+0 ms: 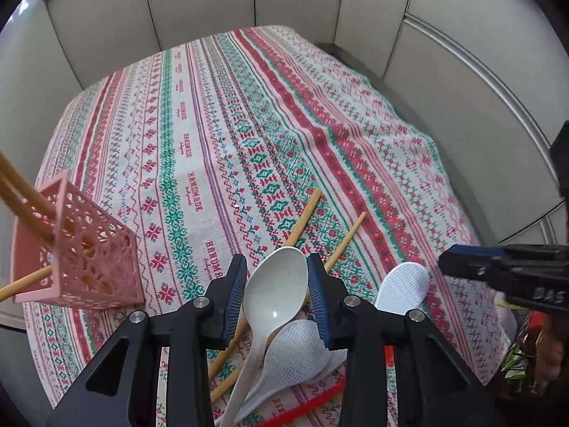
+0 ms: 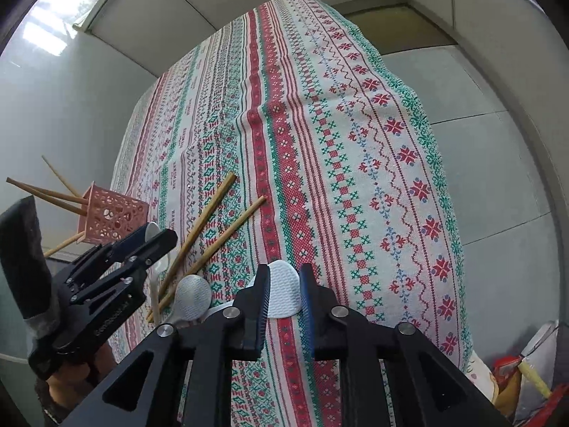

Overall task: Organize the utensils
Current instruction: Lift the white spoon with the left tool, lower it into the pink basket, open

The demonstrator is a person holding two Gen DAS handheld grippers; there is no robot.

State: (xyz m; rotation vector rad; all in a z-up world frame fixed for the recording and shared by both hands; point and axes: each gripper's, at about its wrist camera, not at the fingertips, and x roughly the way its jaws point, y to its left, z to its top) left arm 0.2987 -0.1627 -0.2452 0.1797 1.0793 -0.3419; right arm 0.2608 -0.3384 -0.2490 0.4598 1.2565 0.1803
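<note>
My left gripper is shut on the bowl of a white ladle spoon, held above the patterned tablecloth. Two white textured rice paddles lie close by, one under the spoon and one to the right. My right gripper has its jaws on either side of that paddle's head; I cannot tell if they touch it. The other paddle lies to its left. Two loose wooden chopsticks lie on the cloth. A pink lattice holder holds several chopsticks.
Grey partition walls enclose the table at the back and sides. A red flat object lies under the utensils at the near edge. Snack bags sit low at the right beside the table.
</note>
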